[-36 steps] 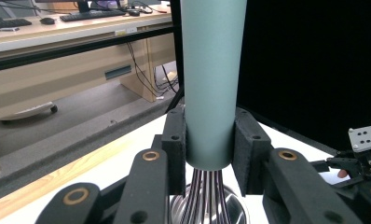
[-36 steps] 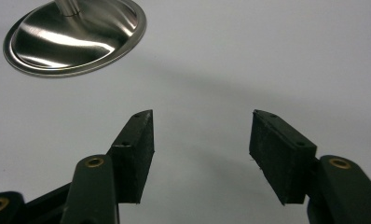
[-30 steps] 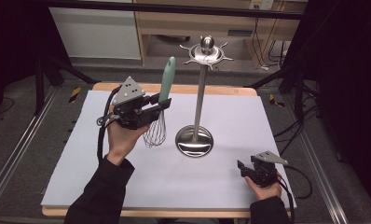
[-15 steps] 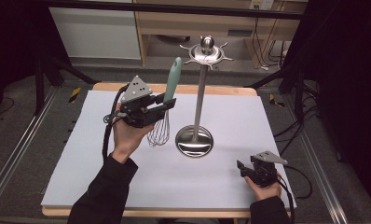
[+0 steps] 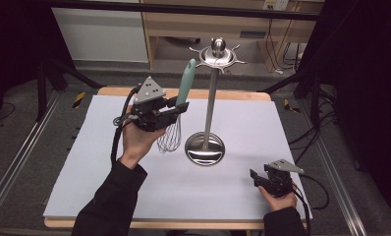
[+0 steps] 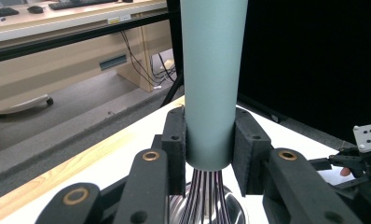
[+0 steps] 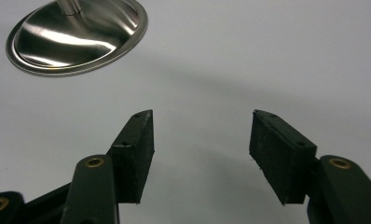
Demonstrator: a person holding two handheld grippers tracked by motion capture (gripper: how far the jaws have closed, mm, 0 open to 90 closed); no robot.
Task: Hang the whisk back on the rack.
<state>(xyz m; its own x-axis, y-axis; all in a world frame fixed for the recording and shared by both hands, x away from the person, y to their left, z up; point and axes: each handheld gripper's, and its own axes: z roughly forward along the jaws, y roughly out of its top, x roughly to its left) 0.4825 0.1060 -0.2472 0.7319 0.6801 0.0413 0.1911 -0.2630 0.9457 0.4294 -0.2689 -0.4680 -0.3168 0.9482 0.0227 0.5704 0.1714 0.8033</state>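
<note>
Apparently the aim is to hang the whisk (image 5: 176, 115) on the utensil stand (image 5: 209, 98): the left gripper (image 5: 171, 110), clamped on the lower end of the whisk's teal handle, holds it upright above the worktop (image 5: 85, 162) just left of the stand, so lift steadily and keep it clear of the post. Whether the handle's top has a hanging loop is hard to make out. At the near right, the right gripper (image 5: 255, 178) rests with jaws apart, holding nothing.
</note>
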